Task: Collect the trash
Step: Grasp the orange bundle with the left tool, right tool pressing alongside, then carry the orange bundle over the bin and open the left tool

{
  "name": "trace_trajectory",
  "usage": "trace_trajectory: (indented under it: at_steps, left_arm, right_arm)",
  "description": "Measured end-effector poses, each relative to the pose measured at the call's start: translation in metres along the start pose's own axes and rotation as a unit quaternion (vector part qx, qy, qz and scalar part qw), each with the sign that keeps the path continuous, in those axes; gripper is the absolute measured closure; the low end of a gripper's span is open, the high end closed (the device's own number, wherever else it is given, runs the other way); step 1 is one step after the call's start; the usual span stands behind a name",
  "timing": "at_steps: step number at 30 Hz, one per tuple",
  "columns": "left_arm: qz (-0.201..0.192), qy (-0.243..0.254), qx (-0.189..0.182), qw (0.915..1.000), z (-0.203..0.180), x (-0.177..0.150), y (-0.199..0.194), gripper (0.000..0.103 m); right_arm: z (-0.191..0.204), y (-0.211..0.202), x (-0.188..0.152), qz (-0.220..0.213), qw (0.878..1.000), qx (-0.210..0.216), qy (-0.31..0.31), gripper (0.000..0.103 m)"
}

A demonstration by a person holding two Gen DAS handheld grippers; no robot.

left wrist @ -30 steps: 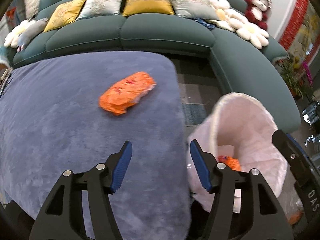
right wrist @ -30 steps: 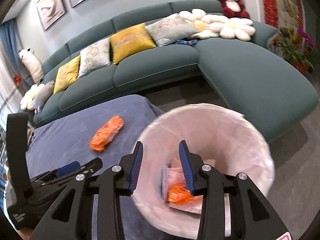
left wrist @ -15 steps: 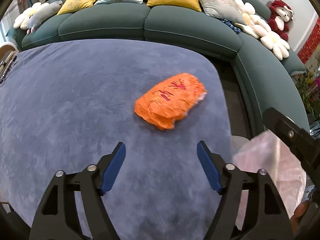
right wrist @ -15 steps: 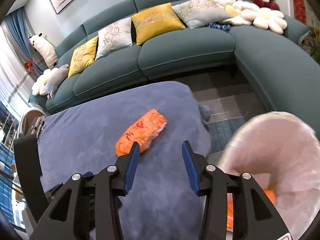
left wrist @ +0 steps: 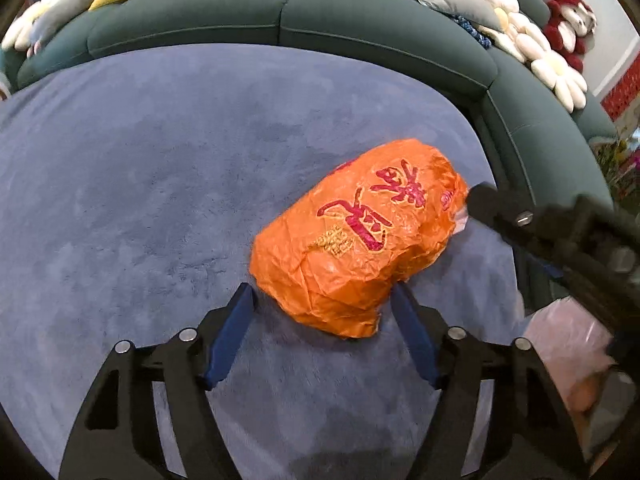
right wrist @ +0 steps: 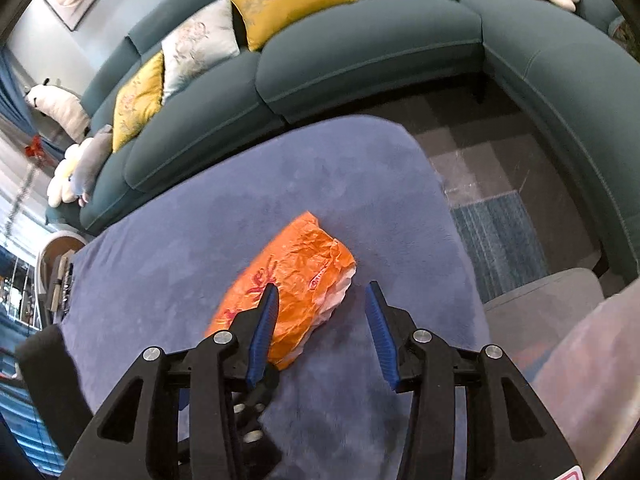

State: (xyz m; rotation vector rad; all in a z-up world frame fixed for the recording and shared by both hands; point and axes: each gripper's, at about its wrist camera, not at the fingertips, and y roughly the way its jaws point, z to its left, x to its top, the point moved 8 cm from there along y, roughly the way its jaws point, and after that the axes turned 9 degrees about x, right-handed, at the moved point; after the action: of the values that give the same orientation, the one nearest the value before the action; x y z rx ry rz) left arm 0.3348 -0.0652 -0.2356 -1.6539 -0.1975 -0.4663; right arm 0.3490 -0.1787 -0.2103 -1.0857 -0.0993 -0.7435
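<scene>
Left gripper [left wrist: 322, 306] has just been narrowing, jaws apart around the near end of the crumpled orange wrapper [left wrist: 360, 236] without squeezing it. Right gripper [right wrist: 320, 304] is apart and empty just beside it. Wrapper's lying on the blue-grey plush table [left wrist: 140, 184]; pink-lined trash bin [right wrist: 592, 364] contents are too blurry; teal sofa [right wrist: 360, 52] behind.

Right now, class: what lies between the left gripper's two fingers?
The near end of the orange wrapper lies inside the left gripper; its fingers are not pressing it. Left wrist view.

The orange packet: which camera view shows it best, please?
The left wrist view: the orange packet fills the middle, whole, its red print sharp. The right wrist view shows it smaller, slightly blurred, with one finger covering part.
</scene>
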Motion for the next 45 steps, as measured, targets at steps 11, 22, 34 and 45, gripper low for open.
trace_trajectory:
  at_steps: [11,22,34,45]
  left_arm:
    - [0.003,-0.005,-0.032,0.9995,0.02,-0.002,-0.007,0.087]
    - [-0.037,0.003,-0.048,0.9982,0.017,-0.004,-0.075,0.094]
    - [-0.084,0.042,-0.102,0.9903,-0.048,-0.028,-0.18,0.093]
    - [-0.064,0.153,-0.111,0.9798,-0.158,-0.109,-0.204,0.088]
  right_arm:
    - [0.022,0.047,-0.009,0.037,0.998,0.048,0.01,0.074]
    - [0.045,-0.018,-0.006,-0.007,0.997,0.066,-0.025,0.098]
    - [0.044,-0.183,-0.004,-0.112,0.99,0.024,-0.083,0.1]
    - [-0.061,-0.305,-0.047,-0.185,0.978,-0.083,-0.042,0.1]
